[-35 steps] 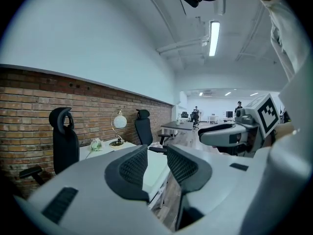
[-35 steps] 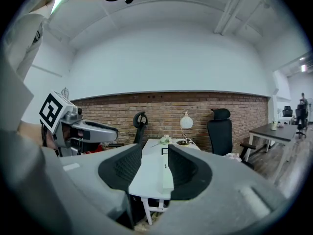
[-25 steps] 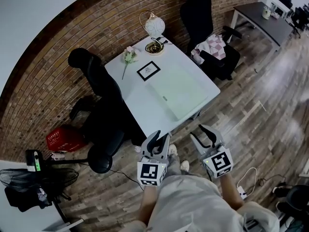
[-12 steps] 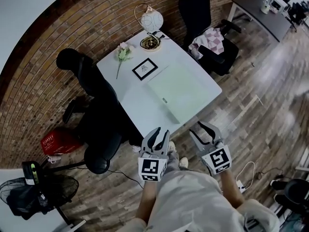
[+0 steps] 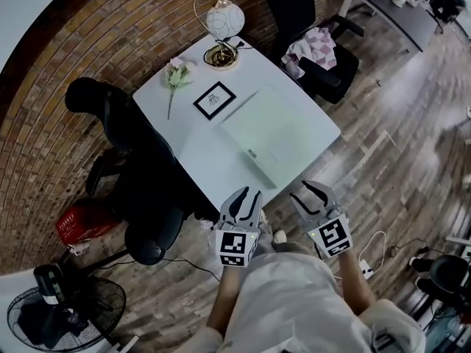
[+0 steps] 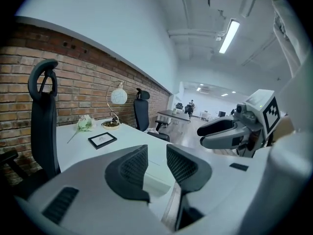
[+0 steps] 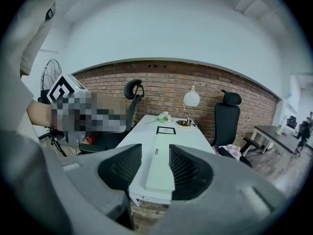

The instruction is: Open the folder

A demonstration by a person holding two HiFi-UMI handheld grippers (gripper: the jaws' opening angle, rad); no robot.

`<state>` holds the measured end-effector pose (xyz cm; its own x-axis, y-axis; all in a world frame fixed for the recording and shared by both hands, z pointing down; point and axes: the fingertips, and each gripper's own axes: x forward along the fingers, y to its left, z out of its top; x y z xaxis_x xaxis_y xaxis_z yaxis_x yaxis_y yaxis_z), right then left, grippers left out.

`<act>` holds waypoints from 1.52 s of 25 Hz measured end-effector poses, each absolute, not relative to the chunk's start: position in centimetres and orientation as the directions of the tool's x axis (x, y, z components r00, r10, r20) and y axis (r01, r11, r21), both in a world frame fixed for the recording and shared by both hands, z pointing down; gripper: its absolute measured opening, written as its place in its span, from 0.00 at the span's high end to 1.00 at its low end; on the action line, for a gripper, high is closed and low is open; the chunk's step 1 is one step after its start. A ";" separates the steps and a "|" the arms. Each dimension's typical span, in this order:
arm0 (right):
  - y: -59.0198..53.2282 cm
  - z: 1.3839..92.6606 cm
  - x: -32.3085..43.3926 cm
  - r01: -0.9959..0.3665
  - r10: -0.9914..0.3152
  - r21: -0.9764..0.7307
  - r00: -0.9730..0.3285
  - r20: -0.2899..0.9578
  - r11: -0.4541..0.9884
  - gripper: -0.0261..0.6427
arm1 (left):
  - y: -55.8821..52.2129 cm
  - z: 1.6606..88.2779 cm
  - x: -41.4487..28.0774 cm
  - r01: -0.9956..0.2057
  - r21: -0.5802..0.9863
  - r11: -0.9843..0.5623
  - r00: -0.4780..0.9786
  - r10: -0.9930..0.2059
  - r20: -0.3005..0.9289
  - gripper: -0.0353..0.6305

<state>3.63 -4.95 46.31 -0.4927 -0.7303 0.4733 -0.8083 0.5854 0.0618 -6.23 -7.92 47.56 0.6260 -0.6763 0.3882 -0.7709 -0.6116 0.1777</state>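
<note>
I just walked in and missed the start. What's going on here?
A person stands at the near corner of a white rectangular table, holding tongs in each hand. The left tongs and right tongs are both open and empty, pointed toward the table but touching nothing. The pale green flat folder lies closed on the table, untouched, so opening it has not begun.

White table (image 5: 202,149) carries four things — folder (image 5: 272,132), framed picture (image 5: 214,100), flower (image 5: 175,72), lamp (image 5: 221,22).
</note>
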 end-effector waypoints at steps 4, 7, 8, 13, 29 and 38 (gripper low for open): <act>-6.1 47.4 3.1 -0.815 -0.724 0.061 -0.474 0.501 0.576 0.72 | -9.3 48.9 -6.5 -0.758 0.215 -0.615 0.643 -0.652 0.402 0.77; -6.9 48.1 2.9 -0.828 -0.725 0.050 -0.458 0.515 0.559 0.72 | -10.1 49.7 -6.6 -0.748 0.233 -0.621 0.654 -0.633 0.413 0.77; -7.1 48.3 2.9 -0.825 -0.722 0.056 -0.456 0.520 0.562 0.72 | -10.3 50.0 -6.6 -0.745 0.239 -0.623 0.658 -0.627 0.417 0.77; -8.2 49.4 3.2 -0.835 -0.715 0.049 -0.439 0.544 0.549 0.72 | -11.4 51.9 -6.4 -0.734 0.259 -0.628 0.667 -0.595 0.447 0.77; -9.8 54.4 4.5 -0.711 -0.586 0.075 -0.510 0.629 0.699 0.72 | -12.4 57.9 -4.7 -0.788 0.294 -0.541 0.604 -0.588 0.538 0.77; -9.3 57.6 4.2 -0.505 -0.447 0.133 -0.572 0.688 0.853 0.72 | -12.2 60.6 -4.2 -0.850 0.304 -0.430 0.522 -0.616 0.590 0.77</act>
<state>4.24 -9.33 57.61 -0.5721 -0.4465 0.6879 -0.5053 0.8526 0.1332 -4.18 -12.22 60.65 0.5225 -0.6158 0.5898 -0.8500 -0.4304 0.3036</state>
